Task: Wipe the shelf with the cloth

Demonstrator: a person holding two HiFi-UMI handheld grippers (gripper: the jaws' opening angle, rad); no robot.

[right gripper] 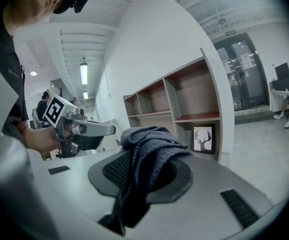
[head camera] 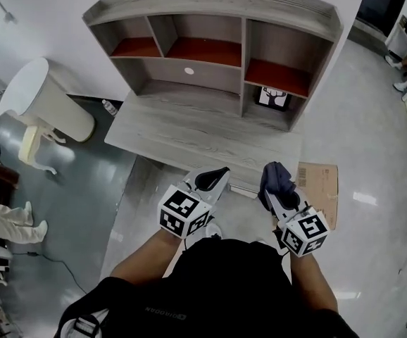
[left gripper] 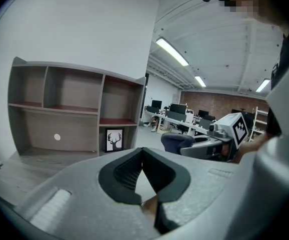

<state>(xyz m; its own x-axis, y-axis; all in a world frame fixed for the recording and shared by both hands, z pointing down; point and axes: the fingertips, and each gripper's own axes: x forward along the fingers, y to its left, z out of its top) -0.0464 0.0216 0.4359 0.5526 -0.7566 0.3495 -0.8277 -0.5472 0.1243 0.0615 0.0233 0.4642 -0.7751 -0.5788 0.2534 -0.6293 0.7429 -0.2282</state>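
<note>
A grey wooden shelf unit (head camera: 217, 55) with red-floored compartments stands on a desk (head camera: 189, 129) against the white wall. My right gripper (head camera: 275, 183) is shut on a dark blue-grey cloth (head camera: 277, 177), held in front of the desk's near edge; the cloth (right gripper: 147, 151) bunches up between the jaws. My left gripper (head camera: 216, 179) is shut and holds nothing, level with the right one and a little to its left. In the left gripper view the shelf (left gripper: 74, 114) shows ahead, and the jaws meet at the tips (left gripper: 142, 151).
A framed deer picture (head camera: 274, 98) stands in the lower right compartment. A white bin (head camera: 45, 101) sits left of the desk. Flat cardboard (head camera: 320, 189) lies on the floor at right. Office desks (left gripper: 184, 116) stretch behind.
</note>
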